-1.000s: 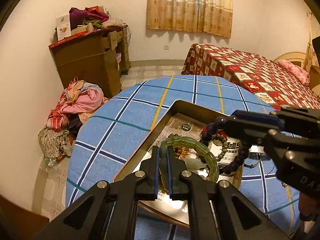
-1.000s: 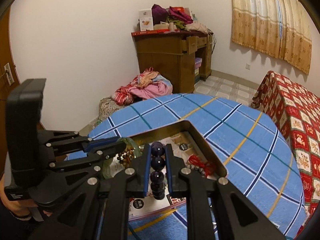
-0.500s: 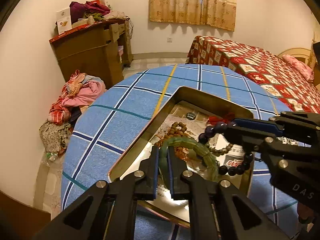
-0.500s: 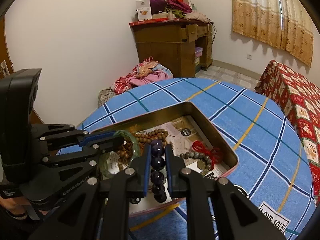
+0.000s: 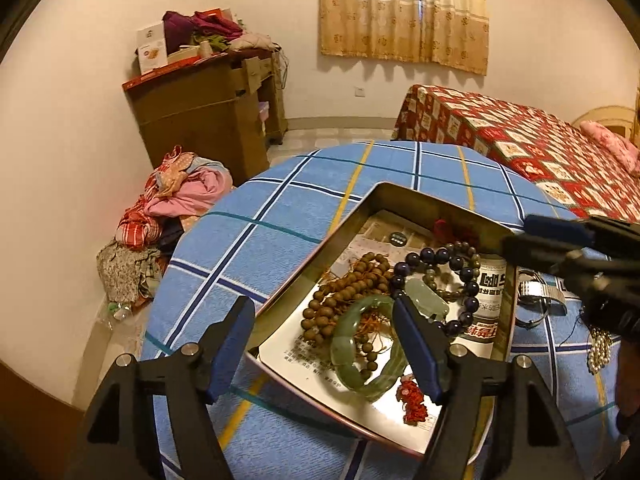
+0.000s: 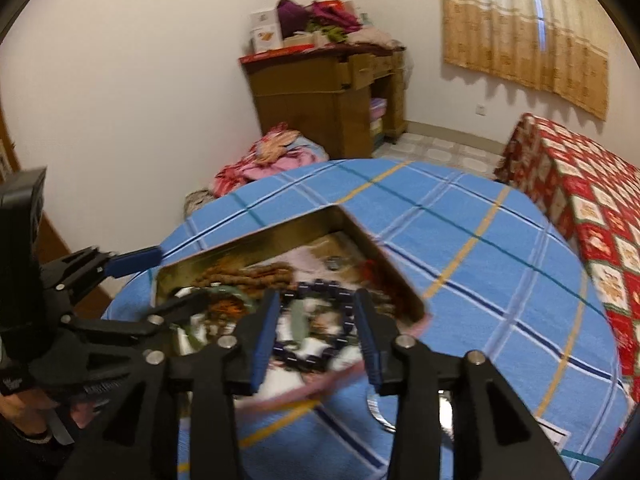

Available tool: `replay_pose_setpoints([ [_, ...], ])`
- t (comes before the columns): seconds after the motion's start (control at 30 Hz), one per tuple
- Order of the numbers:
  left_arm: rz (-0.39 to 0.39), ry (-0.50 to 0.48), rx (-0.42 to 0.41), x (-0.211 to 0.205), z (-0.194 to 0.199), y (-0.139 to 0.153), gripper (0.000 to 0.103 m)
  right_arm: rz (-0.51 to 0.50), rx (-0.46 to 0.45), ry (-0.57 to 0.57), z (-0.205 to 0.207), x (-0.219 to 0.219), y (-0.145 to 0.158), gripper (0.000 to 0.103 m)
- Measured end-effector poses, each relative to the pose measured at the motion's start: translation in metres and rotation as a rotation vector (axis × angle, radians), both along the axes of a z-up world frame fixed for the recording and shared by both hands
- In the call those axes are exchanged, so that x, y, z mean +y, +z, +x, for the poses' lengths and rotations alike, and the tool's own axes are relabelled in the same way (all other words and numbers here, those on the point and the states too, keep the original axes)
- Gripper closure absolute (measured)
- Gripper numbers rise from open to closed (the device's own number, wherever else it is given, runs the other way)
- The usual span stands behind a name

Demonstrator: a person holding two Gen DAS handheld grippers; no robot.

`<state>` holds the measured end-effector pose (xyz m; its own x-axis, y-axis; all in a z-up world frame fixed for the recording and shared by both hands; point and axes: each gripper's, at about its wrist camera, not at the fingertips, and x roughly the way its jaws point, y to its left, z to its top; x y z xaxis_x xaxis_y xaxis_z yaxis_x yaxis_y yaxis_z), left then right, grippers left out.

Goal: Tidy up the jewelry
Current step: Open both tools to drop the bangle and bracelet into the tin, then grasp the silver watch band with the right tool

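Observation:
A green jade bangle (image 5: pixel 341 354) lies in the open metal tin (image 5: pixel 304 268) on the blue checked table, on top of a brown wooden bead string (image 5: pixel 344 292). My left gripper (image 5: pixel 322 320) hangs just above the bangle with its jaws opening wide and nothing between the pads. A dark purple bead bracelet (image 5: pixel 442 255) rests in the tin beside a pale jade pendant (image 5: pixel 426 300). My right gripper (image 6: pixel 316 314) is above that bracelet (image 6: pixel 316 285), blurred, its jaws opening and free of the beads. It reaches in from the right (image 5: pixel 532 238) in the left wrist view.
A metal watch (image 5: pixel 540 292) and a pearl piece (image 5: pixel 598 350) lie on the cloth right of the tin. A red tassel (image 5: pixel 414 400) sits at the tin's near edge. Beyond the table stand a wooden cabinet (image 5: pixel 208 120), a clothes pile (image 5: pixel 180 196) and a bed (image 5: pixel 540 148).
Both grippers were shut, the left on the green bangle and the right on the purple bracelet. Both have opened and the two pieces now lie in the tin.

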<state>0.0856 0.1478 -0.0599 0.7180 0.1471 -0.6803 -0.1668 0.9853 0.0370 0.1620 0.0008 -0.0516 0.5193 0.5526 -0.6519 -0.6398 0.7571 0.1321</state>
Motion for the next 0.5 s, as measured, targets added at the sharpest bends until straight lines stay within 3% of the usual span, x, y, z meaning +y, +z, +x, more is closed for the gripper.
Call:
replay_pose_setpoints([
  [0.3, -0.024, 0.059, -0.009, 0.002, -0.012, -0.009, 0.031, -0.051, -0.003, -0.114, 0.007, -0.057, -0.006, 0.054],
  [0.5, -0.016, 0.051, -0.007, -0.007, -0.014, -0.008, 0.031, -0.127, 0.042, -0.083, 0.004, -0.066, -0.031, 0.054],
])
